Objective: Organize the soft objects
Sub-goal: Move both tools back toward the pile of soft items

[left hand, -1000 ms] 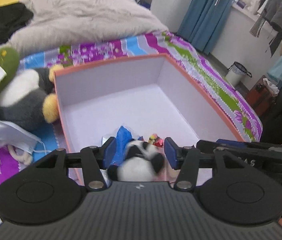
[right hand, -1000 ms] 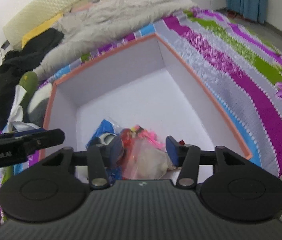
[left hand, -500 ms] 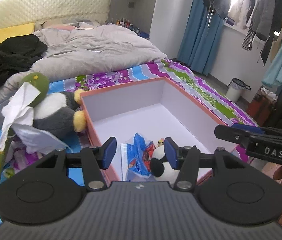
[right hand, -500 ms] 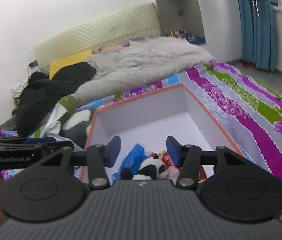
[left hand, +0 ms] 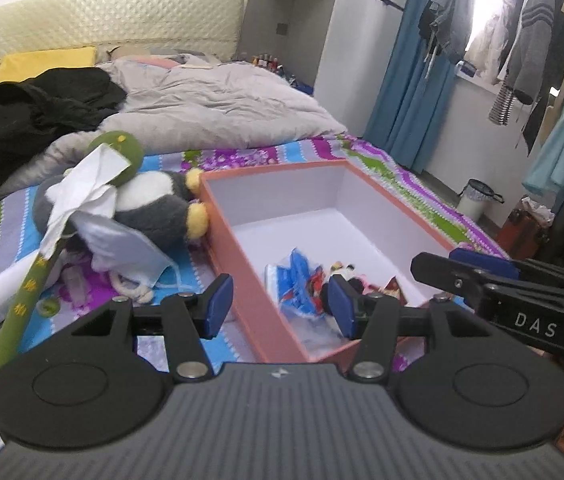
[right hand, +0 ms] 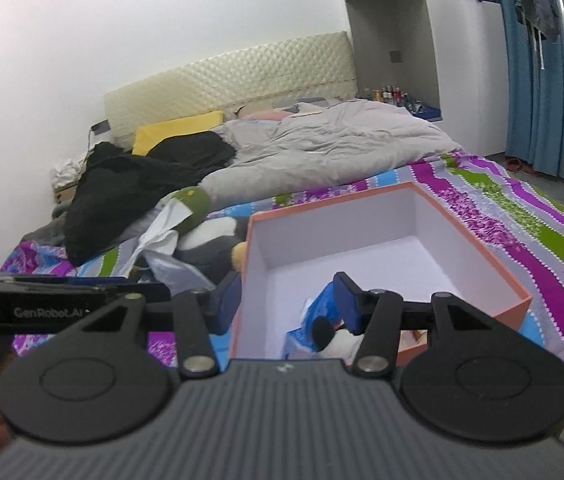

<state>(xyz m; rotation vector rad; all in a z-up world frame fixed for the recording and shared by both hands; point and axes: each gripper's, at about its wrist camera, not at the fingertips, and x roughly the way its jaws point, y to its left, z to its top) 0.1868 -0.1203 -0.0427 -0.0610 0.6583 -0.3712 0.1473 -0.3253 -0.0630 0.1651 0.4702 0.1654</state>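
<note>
Two grippers sit nearest, both empty. Left gripper [left hand: 280, 306]: blue pads apart, nothing between them; near wall of the box shows through the gap. Right gripper [right hand: 287, 304]: jaws likewise apart, holding nothing, its left pad outside the box wall and its right pad over the interior.

Just past the pads, orange box [left hand: 238, 256] with white inside lies on the striped bedspread [right hand: 521, 216]. Box is rectangular, open-topped, long axis running away from the cameras toward the headboard; one corner points to the far right in the right wrist view.

Contents are bunched at the near end of the box: a small panda plush [right hand: 335, 342], black ear up, white body below, partly hidden by the gripper body; a blue plastic packet [left hand: 295, 280] touching it on the left; small red and pink bits beside them, too small to identify. Far half of the box floor is bare.

Left of the box, outside it, a grey-and-white penguin plush [left hand: 154, 204] lies on its side, yellow feet against the box's left wall, long axis roughly across the bed. White tissue [left hand: 86, 184] is draped over it, and a face mask [left hand: 126, 248] rests beside it. A green plush snake [left hand: 116, 148] has its head above the penguin.

Farther back: black clothing [right hand: 134, 184], a grey duvet [right hand: 321, 144], a yellow pillow [left hand: 46, 62], a padded headboard [right hand: 234, 80].
</note>
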